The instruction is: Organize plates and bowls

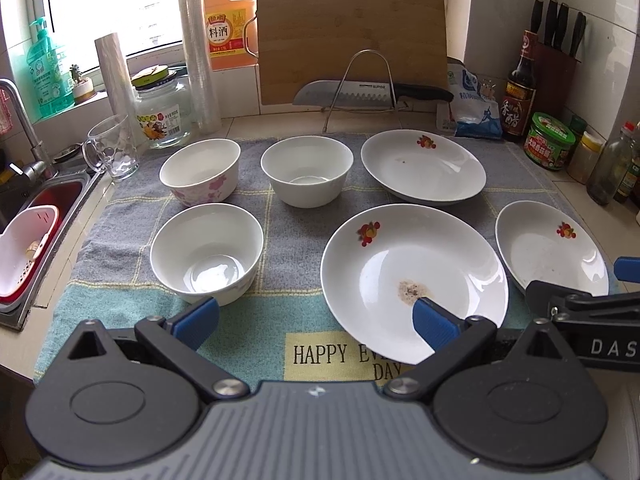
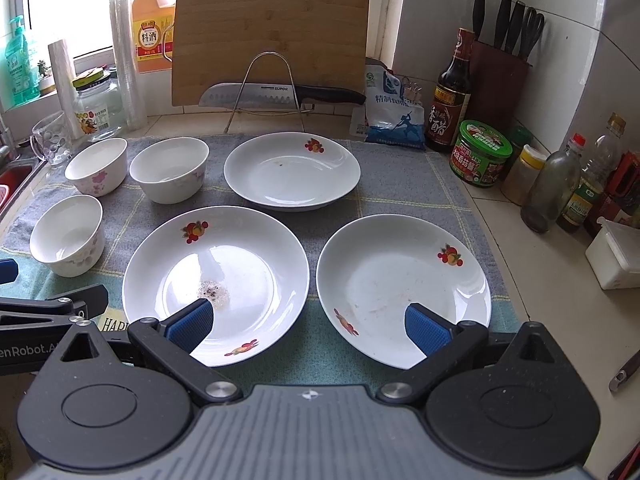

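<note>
Three white bowls and three white fruit-print plates lie on a grey-green towel (image 1: 256,200). The near-left bowl (image 1: 206,252), the pink-flowered bowl (image 1: 200,174) and the plain bowl (image 1: 307,170) stand at the left. The far plate (image 1: 423,166), the near middle plate (image 1: 412,280) with a crumb stain, and the right plate (image 1: 552,252) lie at the right. My left gripper (image 1: 316,318) is open and empty above the towel's front. My right gripper (image 2: 310,320) is open and empty, its fingers over the middle plate (image 2: 216,276) and the right plate (image 2: 404,288).
A cutting board (image 1: 352,40) and a knife on a wire rack (image 1: 360,92) stand at the back. A glass mug (image 1: 110,152), a jar (image 1: 162,114) and a sink (image 1: 36,220) are at the left. Sauce bottles and jars (image 2: 480,152) and a knife block (image 2: 500,76) line the right.
</note>
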Demonstrator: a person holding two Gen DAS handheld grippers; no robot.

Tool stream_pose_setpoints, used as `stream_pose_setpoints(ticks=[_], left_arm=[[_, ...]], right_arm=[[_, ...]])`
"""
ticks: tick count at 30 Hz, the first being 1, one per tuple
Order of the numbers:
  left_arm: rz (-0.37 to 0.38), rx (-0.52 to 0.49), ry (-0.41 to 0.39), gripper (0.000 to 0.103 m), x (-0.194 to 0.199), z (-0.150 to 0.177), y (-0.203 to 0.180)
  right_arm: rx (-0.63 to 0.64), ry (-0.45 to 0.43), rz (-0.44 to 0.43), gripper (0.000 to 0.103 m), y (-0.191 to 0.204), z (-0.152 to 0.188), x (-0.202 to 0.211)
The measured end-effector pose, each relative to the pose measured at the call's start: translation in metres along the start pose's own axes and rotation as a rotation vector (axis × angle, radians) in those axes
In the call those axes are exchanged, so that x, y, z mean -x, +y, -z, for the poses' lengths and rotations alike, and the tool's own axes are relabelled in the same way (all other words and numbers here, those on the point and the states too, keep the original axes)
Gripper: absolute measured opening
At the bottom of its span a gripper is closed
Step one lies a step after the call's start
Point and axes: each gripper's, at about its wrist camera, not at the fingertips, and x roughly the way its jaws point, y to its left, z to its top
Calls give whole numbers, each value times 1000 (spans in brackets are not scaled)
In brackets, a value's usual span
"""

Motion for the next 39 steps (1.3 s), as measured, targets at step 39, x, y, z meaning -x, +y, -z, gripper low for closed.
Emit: stream_pose_setpoints(ticks=[39], left_arm=[[320,-304,-74,102,-48,-55,-42]], right_arm=[[-98,-2,85,103,-80,56,-49]])
